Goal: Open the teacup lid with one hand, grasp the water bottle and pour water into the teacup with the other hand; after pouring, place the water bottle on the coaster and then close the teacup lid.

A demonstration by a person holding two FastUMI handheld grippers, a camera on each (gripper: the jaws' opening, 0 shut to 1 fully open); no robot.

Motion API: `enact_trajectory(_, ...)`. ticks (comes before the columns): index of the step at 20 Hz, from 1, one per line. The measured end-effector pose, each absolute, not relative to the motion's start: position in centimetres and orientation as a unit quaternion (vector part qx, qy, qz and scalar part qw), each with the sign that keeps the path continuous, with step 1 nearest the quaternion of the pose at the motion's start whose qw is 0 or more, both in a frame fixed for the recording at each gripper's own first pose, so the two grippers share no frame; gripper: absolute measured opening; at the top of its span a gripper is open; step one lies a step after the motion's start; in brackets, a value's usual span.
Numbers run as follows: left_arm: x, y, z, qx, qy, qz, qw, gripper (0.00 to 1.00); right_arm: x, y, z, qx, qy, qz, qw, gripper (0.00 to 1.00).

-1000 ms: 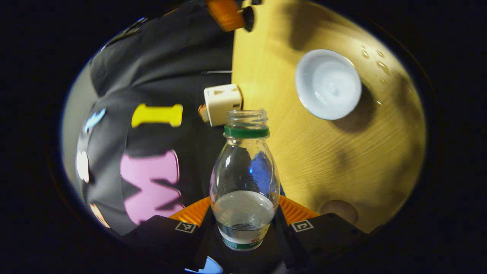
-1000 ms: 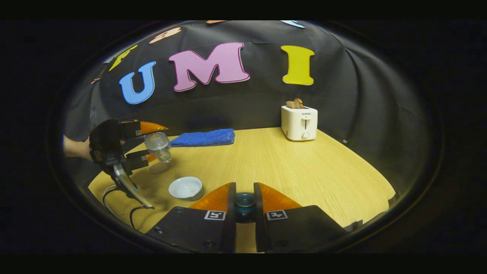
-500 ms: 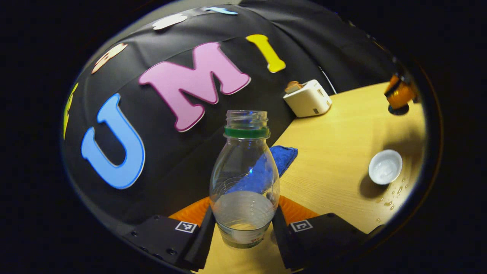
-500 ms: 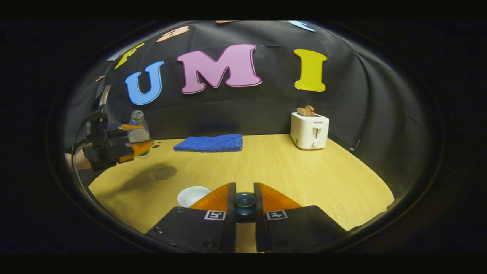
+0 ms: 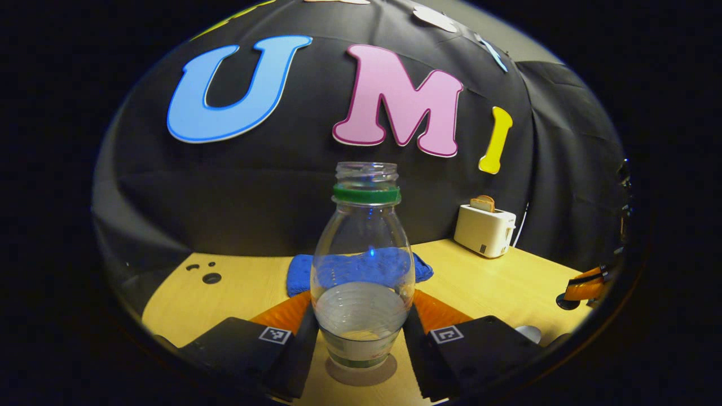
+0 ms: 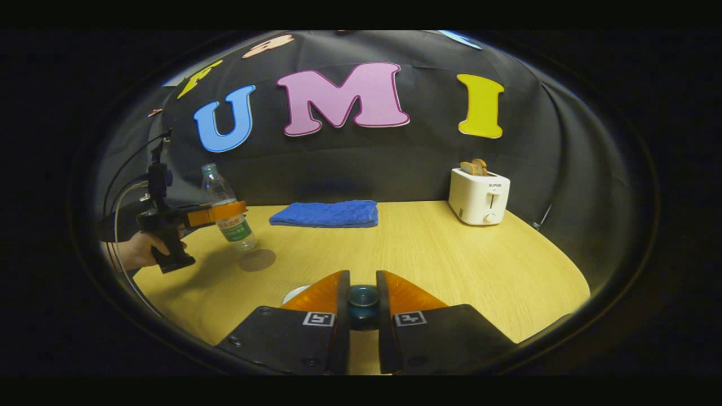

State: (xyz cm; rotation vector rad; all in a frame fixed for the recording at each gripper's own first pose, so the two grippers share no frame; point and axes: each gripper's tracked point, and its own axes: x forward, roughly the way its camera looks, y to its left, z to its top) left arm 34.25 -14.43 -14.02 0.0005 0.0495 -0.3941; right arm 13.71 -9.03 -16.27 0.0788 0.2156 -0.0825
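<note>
Over the wooden table [image 6: 428, 254] our left gripper [image 5: 361, 327] clamps the upright water bottle [image 5: 362, 270] above the coaster [image 6: 256, 260]; our right gripper [image 6: 362, 299] pinches the teacup lid [image 6: 362, 298].

teacup [image 6: 294, 293]: mostly hidden behind the right gripper's [image 6: 362, 301] orange fingers [image 6: 321, 293], just a white sliver of rim visible. Teacup lid [image 6: 362, 304]: only its dark knob shows between the fingers. Blue towel [image 5: 420, 265] partly blocked by the water bottle [image 5: 362, 265]. Bottle label too small to read.
</note>
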Motion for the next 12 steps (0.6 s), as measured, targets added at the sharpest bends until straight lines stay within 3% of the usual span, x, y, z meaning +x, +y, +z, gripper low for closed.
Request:
enact_trajectory(9,34.8,-14.7,-15.4,0.007,0.037,-0.199,0.979,0.75,13.9,-7.9,-16.2,0.049,0.104,-0.037,0.993,0.23)
enact_trajectory(10,34.7,-14.6,-15.4,0.010,0.035,-0.197,0.980,0.76,13.9,-7.9,-16.3,0.051,0.105,-0.038,0.992,0.19)
enact_trajectory(12,34.7,-14.6,-15.5,0.012,0.035,-0.194,0.980,0.78,13.9,-7.8,-16.5,0.056,0.107,-0.037,0.992,0.23)
